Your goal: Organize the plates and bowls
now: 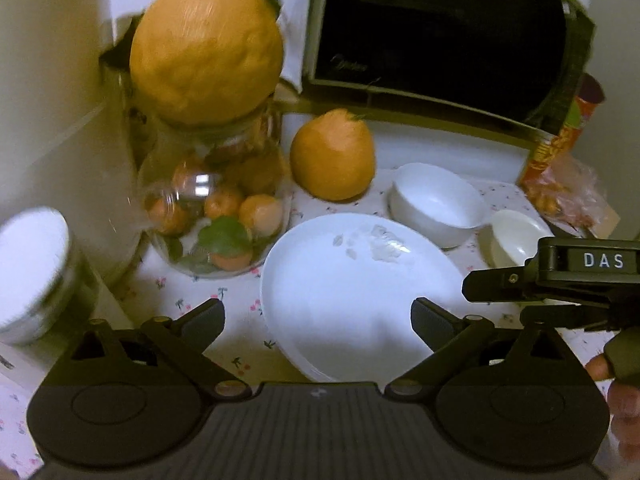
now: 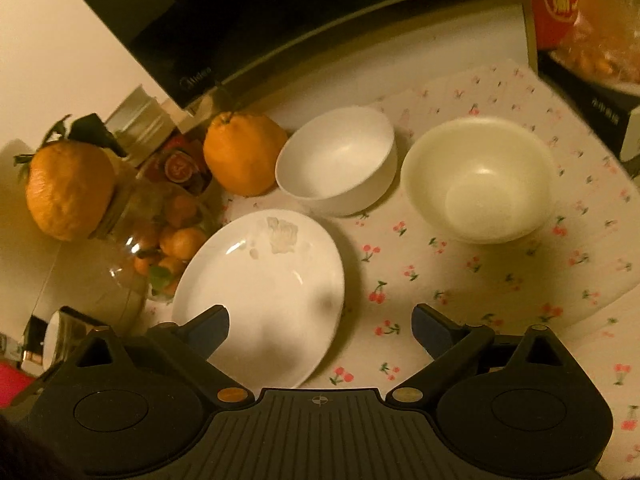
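A white plate [image 1: 352,296] [image 2: 264,288] with a small smear near its far rim lies on the cherry-print cloth. Behind it stands a white bowl [image 1: 438,204] [image 2: 340,160]. A cream bowl [image 1: 516,236] [image 2: 478,180] stands to the right of it. My left gripper [image 1: 318,320] is open and empty, its jaws wide over the plate's near part. My right gripper [image 2: 320,326] is open and empty above the plate's right edge; in the left wrist view it shows as a black body [image 1: 560,280] at the right.
A glass jar of small oranges [image 1: 216,208] with a large citrus [image 1: 206,46] on top stands left of the plate. Another citrus [image 1: 332,156] [image 2: 242,154] sits behind. A black microwave [image 1: 440,36] lines the back. Snack bags [image 1: 560,168] lie right. A metal bowl [image 1: 32,276] sits far left.
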The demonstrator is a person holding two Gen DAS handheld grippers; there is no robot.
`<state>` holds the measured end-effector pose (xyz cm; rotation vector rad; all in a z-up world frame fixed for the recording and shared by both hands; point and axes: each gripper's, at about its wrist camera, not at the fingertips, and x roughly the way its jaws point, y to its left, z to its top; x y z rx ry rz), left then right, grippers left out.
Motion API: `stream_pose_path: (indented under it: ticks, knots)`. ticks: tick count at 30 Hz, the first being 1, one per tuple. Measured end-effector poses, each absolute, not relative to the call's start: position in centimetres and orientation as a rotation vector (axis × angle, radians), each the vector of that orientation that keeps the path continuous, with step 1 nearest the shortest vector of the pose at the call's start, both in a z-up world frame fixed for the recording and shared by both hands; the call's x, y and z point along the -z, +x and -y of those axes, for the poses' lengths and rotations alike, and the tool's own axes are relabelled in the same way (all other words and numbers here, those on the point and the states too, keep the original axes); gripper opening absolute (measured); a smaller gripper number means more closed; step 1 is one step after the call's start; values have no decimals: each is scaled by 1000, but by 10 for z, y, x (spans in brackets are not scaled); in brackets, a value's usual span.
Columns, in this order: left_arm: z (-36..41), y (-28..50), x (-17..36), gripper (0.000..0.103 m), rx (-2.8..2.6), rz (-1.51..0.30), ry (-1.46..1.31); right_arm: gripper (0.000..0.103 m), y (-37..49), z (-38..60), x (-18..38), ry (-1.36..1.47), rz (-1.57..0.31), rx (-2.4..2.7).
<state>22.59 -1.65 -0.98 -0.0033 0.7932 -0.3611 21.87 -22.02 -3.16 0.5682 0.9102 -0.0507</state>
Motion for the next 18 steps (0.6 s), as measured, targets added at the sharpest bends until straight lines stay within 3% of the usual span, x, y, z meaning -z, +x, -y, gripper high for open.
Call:
stream_pose_path:
  ticks: [4, 18]
  knots:
    - [9, 232, 21, 89, 343, -812, -38, 99, 230, 219, 45, 590, -916, 46]
    - [9, 243, 41, 44, 334, -882, -103, 96, 246, 218, 68, 625, -909, 46]
